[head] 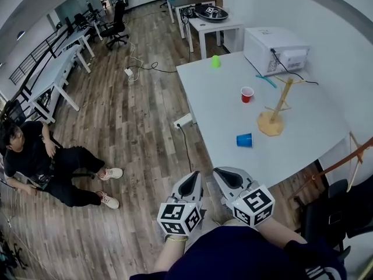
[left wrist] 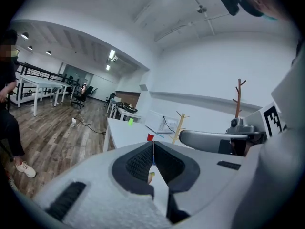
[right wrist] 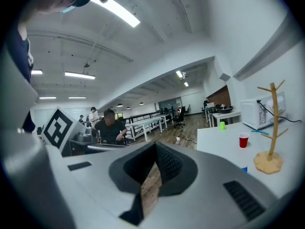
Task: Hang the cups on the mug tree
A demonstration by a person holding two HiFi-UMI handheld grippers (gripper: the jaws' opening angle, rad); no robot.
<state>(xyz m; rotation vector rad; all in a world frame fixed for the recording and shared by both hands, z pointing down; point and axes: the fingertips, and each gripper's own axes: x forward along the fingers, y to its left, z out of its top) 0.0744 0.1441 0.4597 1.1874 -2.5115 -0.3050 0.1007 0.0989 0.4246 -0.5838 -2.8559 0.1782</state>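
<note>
Fingers of the left gripper and right gripper pressed together, empty; ahead on the worktop, red cup, blue cup and green cup look light and crushable, best pinched gently at the rim.

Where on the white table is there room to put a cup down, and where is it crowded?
Free: the left part of the table, between its left edge and the red cup and blue cup; the near edge before the blue cup. Crowded: the far right, around the mug tree and microwave.
</note>
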